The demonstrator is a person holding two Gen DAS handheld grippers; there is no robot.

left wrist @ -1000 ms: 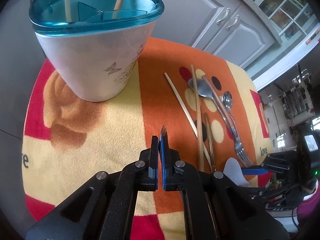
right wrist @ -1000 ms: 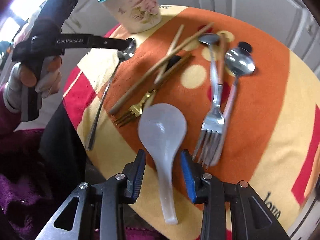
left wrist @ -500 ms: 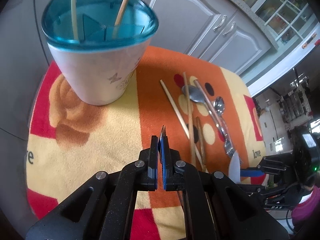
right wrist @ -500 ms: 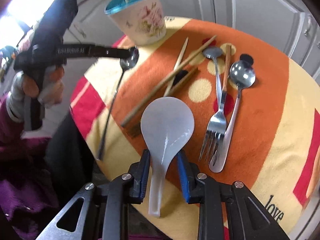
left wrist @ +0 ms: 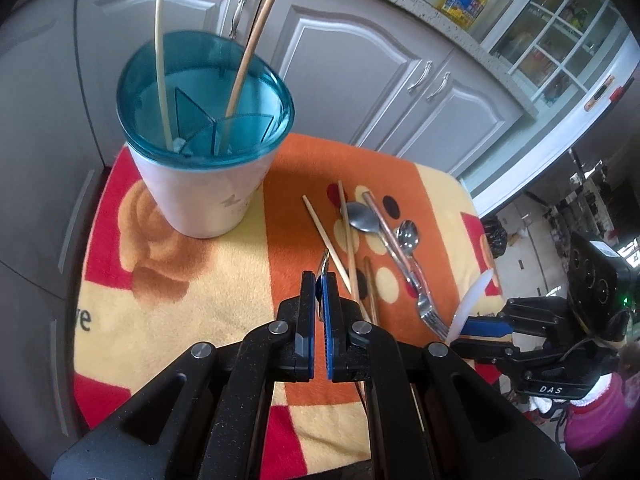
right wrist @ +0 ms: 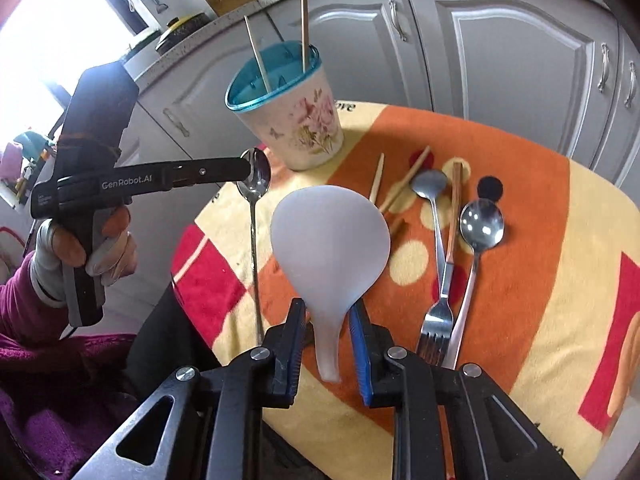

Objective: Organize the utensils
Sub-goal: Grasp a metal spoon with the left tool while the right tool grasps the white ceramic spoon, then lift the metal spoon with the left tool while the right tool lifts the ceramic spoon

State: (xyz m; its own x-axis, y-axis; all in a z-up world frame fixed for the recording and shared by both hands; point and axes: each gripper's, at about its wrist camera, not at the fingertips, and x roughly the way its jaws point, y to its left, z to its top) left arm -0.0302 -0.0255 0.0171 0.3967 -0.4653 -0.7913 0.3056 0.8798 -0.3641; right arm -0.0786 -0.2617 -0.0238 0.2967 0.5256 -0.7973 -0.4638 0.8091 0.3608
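A flowered utensil holder (left wrist: 204, 196) with a blue divided top (right wrist: 276, 76) stands at the back of the table and holds two chopsticks (left wrist: 256, 36). My left gripper (left wrist: 319, 280) is shut on a long metal spoon (right wrist: 253, 184), held in the air with its handle hanging down. My right gripper (right wrist: 326, 312) is shut on a white rice paddle (right wrist: 330, 244), lifted above the table; the paddle also shows in the left wrist view (left wrist: 472, 300). Chopsticks (left wrist: 332, 240), two spoons (right wrist: 480, 224), a fork (right wrist: 436, 320) and a wood-handled utensil (right wrist: 454, 208) lie on the cloth.
The table wears an orange, yellow and red patterned cloth (left wrist: 200, 280). Grey kitchen cabinets (left wrist: 360, 64) stand close behind the table. The left gripper's body and the hand holding it (right wrist: 88, 200) fill the left of the right wrist view.
Both grippers have risen from the table. The right gripper closed on the rice paddle and lifted it off the cloth. The left gripper pulled back and up with the spoon.
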